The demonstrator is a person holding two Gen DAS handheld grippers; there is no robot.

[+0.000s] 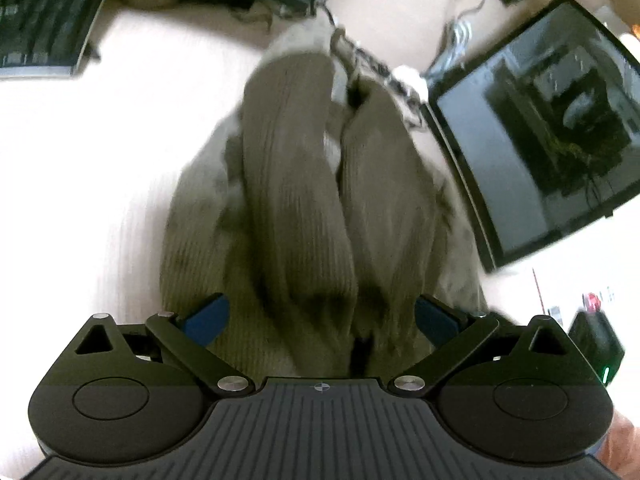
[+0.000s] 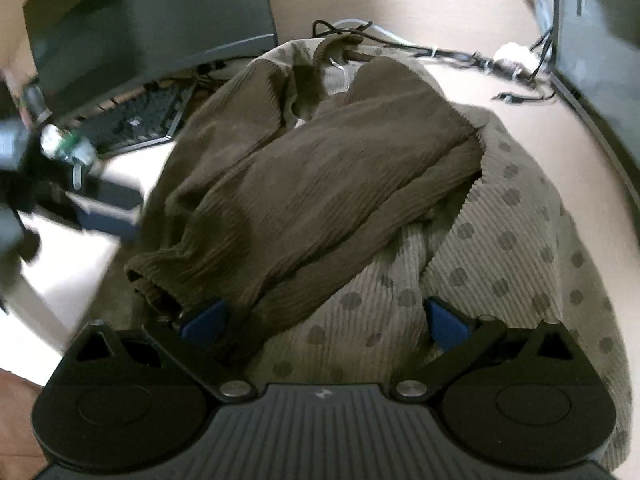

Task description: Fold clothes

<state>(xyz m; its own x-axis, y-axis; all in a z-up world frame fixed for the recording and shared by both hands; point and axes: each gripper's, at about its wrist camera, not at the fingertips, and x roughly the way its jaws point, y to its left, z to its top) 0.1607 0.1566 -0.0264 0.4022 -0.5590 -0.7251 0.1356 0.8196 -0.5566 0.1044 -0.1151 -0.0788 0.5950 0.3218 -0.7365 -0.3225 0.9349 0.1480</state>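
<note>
While both views are motion-blurred, the layout reads fine: the brown ribbed sweater (image 2: 320, 168) lies bunched on the pale desk (image 1: 80, 160), its two dark sleeves (image 1: 288, 184) folded in over a lighter body panel with dark dots (image 2: 500, 240). Left gripper (image 1: 322, 316) sits above the near edge of the sweater, blue fingertips (image 1: 208, 320) spread wide, cloth visible between them but nothing pinched. Right gripper (image 2: 324, 322) is likewise spread wide over the sweater's near hem; one blue pad (image 2: 204, 322) is just beside a sleeve cuff (image 2: 156, 284), and whether it touches I cannot tell. Relative to the sweater: keyboard (image 2: 136, 120) at its far left, dark monitor (image 2: 152, 20) behind that, a second monitor (image 1: 540, 132) on its right, tangle of cables (image 2: 480, 60) along its far edge. Small clutter left of the sweater is too blurred to identify.
</note>
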